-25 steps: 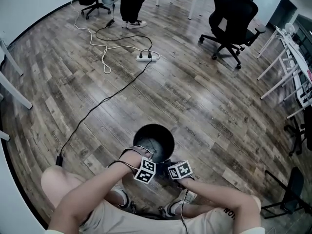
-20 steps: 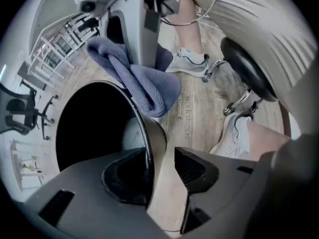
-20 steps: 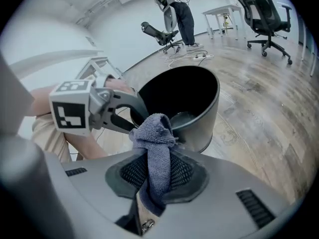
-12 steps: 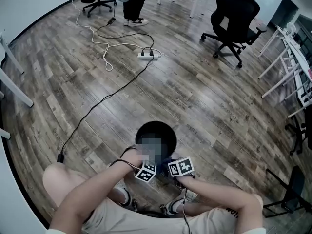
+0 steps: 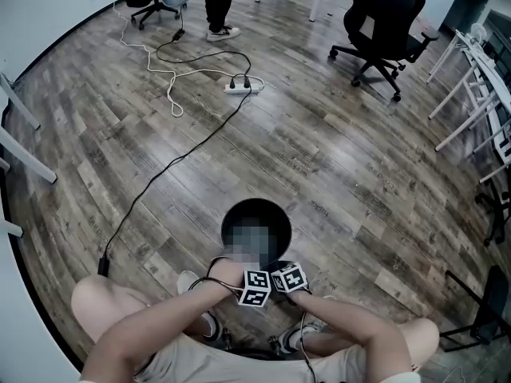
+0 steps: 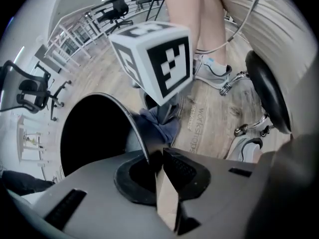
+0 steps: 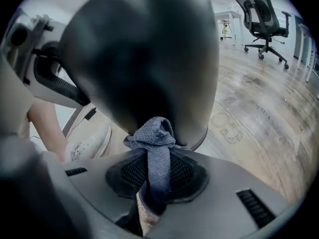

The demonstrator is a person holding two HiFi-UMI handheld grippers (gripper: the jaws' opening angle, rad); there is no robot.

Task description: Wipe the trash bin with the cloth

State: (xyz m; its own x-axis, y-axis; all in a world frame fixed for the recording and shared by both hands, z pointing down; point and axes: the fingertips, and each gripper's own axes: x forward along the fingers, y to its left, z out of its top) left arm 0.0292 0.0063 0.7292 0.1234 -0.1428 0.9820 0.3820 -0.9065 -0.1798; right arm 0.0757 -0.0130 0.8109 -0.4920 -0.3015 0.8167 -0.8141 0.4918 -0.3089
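Left gripper view, left gripper (image 6: 155,158): jaws just closing, pinching the trash bin (image 6: 89,133) rim.
Right gripper (image 7: 152,176): clamps the blue cloth (image 7: 154,133) against the bin's outer wall.
Floor (image 5: 319,150): grey wood planks, bin at lower centre.
Room: office chair (image 5: 383,22) upper right, power strip (image 5: 237,88) upper centre.
Change: grippers closer together than a second ago.

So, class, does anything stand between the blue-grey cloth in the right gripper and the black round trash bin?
Nothing visible does: the blue-grey cloth, pinched in the right gripper, sits right up against the outer wall of the black round trash bin.
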